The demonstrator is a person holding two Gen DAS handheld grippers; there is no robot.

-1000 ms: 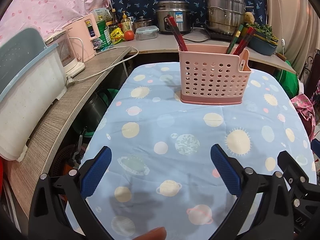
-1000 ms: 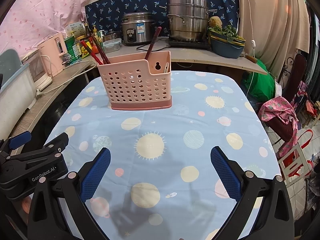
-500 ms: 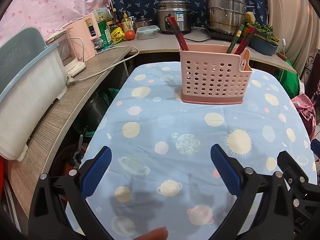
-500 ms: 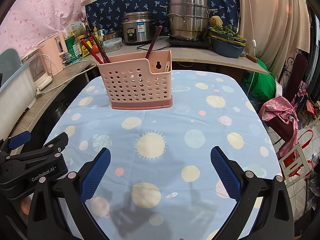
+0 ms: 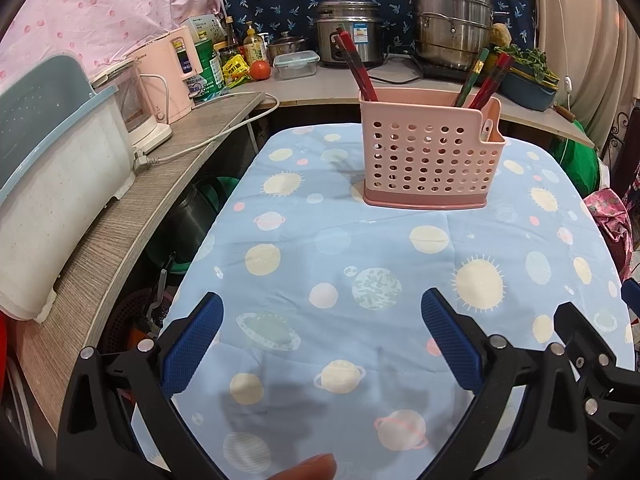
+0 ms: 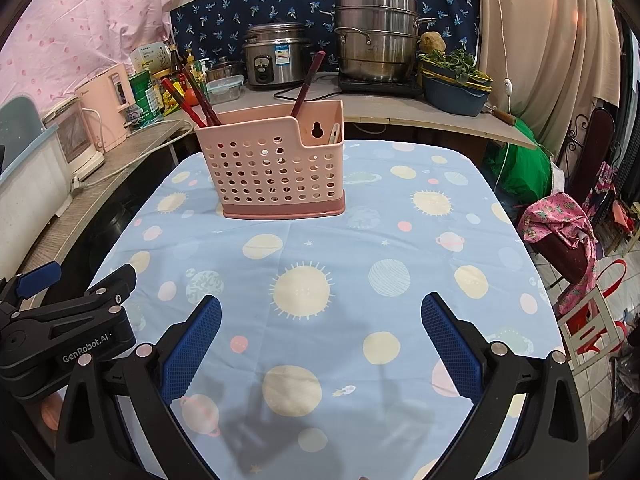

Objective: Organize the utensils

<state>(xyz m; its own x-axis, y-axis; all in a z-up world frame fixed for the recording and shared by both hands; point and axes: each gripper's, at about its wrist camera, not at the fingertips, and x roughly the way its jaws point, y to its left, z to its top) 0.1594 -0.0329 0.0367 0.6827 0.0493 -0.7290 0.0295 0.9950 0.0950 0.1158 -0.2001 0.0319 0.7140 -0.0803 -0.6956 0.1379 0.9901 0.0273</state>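
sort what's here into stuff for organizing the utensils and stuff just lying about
For the job:
pink utensil holder
red chopsticks standing in it
left gripper and right gripper, jaws open

Lying about:
rice cooker
steamer pot
pink kettle
tomato

Left claw (image 5: 320, 336) agape and empty above planet-print cloth (image 5: 340, 248), pink utensil caddy (image 5: 430, 156) beyond.

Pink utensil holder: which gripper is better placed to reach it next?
Neither clearly. Both the left gripper and the right gripper are open, empty and back from the pink holder. In each view it sits far up the table, only slightly off-centre.
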